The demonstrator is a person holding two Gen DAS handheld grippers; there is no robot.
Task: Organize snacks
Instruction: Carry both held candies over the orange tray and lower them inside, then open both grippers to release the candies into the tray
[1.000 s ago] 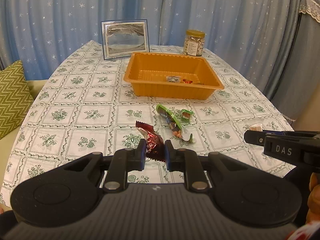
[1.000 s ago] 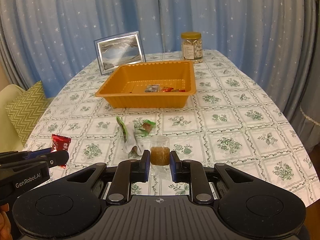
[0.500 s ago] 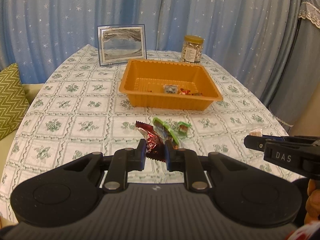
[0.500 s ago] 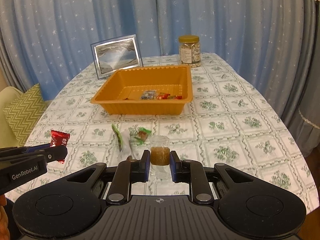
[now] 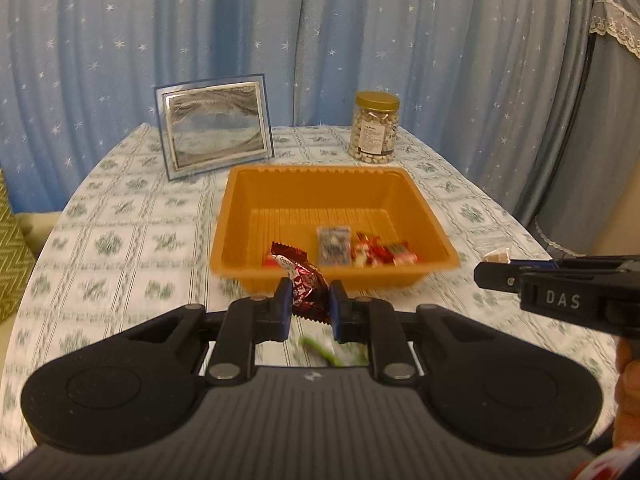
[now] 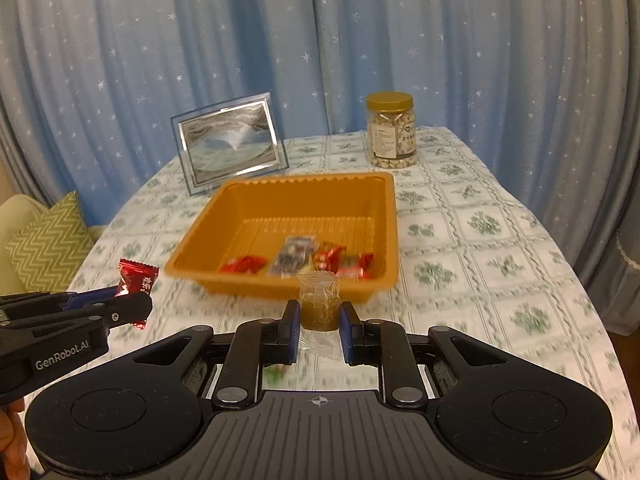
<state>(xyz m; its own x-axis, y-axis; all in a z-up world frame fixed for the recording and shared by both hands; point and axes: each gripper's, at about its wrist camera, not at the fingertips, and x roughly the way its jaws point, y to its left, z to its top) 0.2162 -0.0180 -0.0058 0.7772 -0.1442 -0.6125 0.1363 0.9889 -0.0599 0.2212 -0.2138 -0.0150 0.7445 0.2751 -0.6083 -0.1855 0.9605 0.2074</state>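
Note:
My left gripper is shut on a dark red candy wrapper, held just before the near wall of the orange tray. In the right wrist view the same gripper shows at the left with the red candy sticking out of it. My right gripper is shut on a brown cake in a clear wrapper, also just short of the tray. Several wrapped snacks lie along the tray's near side. Green snack packets lie on the cloth under my left gripper, blurred.
A framed picture and a gold-lidded jar of nuts stand behind the tray. The oval table has a floral cloth, blue curtains behind it. A green zigzag cushion lies off the left edge.
Both grippers have moved forward over the table toward the orange tray, each still holding its snack. The green packets that lay ahead are now beneath the left gripper.

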